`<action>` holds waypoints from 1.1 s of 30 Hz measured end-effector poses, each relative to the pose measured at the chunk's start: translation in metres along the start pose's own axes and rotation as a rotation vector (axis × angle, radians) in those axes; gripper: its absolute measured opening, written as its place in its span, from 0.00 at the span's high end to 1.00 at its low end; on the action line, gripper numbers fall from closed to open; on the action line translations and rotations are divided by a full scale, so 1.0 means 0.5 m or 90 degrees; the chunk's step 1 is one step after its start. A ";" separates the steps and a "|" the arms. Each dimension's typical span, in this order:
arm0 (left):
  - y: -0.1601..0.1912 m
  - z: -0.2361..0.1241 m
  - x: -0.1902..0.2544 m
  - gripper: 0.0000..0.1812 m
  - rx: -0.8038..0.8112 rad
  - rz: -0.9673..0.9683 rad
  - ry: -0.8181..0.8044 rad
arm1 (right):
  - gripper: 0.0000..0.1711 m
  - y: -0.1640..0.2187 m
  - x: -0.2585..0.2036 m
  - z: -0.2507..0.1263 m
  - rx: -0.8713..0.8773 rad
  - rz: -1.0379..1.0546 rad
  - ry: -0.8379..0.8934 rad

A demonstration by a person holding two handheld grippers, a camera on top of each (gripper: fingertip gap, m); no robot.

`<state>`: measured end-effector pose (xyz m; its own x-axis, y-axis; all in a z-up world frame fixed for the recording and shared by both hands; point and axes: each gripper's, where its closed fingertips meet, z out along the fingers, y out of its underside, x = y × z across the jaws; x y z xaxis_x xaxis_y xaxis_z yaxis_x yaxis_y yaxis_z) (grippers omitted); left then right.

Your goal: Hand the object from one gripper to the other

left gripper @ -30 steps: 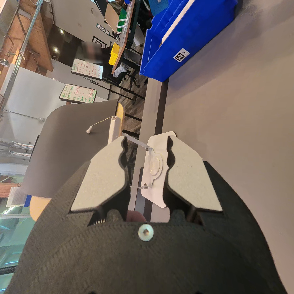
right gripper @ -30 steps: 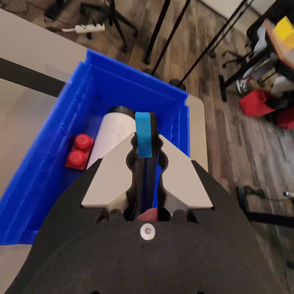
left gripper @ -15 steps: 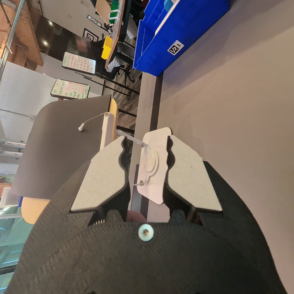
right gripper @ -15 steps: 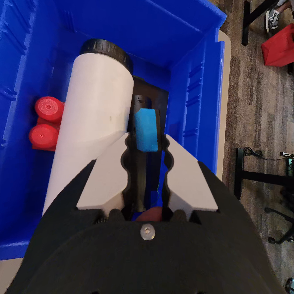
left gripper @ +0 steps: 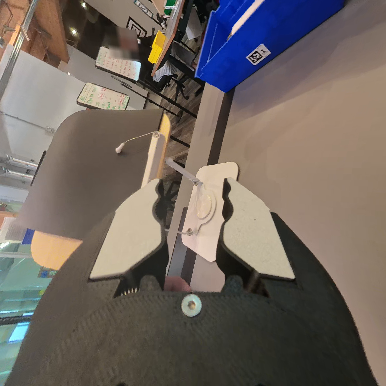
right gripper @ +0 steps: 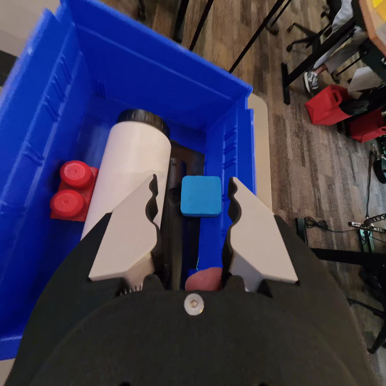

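Lying at the bin's left wall, a red two-stud block (right gripper: 71,191) sits beside a white bottle (right gripper: 133,173) with a black cap (far end), inside the blue bin (right gripper: 146,69). Right of the bottle, past a dark object I cannot identify, the blue square block (right gripper: 200,195) shows flat-faced between the spread fingers of the right gripper (right gripper: 192,198), touching neither. The left gripper (left gripper: 191,195), also spread and empty, is over the grey table (left gripper: 313,167) near a white plate (left gripper: 208,208)
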<state>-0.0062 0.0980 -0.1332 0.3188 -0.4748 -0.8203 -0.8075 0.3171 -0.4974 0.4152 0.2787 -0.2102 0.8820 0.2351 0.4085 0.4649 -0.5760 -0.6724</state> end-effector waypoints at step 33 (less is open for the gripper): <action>0.735 -0.292 -0.086 0.62 -0.599 -0.483 -0.019 | 0.78 -0.227 -0.099 -0.115 0.261 -0.106 0.037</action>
<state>-0.3892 0.1151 -0.2392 0.8694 -0.2585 -0.4211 -0.4516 -0.7615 -0.4650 0.3146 0.2874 -0.1187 0.7919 0.2471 0.5585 0.6032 -0.1736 -0.7785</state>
